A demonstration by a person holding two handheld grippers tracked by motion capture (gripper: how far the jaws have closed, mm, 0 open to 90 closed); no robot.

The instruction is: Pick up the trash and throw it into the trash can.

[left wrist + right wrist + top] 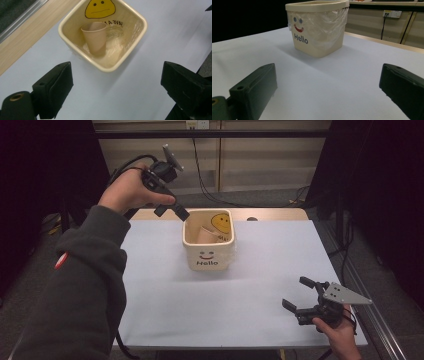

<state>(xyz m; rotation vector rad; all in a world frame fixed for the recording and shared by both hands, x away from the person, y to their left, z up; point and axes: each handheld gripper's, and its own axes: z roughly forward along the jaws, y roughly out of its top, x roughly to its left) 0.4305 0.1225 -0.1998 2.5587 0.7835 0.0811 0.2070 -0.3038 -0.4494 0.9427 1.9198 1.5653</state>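
A cream square bin [209, 254] with a smiley and "Hello" on its front stands at the table's far middle, lined with a clear plastic bag. A tan paper cup [204, 235] leans inside it, seen from above as the cup [94, 36] in the bin [126, 58]. My left gripper [172, 213] hangs in the air just above and left of the bin's rim, open [115, 90], holding nothing. My right gripper [297, 292] rests low near the front right of the table, open [327, 92] and facing the bin [317, 32] from a distance.
The white table top [235, 295] has a wooden strip [272, 214] along its far edge. A metal rail [370, 305] runs along the right side. Cables [210, 190] hang against the wall behind. A dark sleeve [85, 285] covers the left front.
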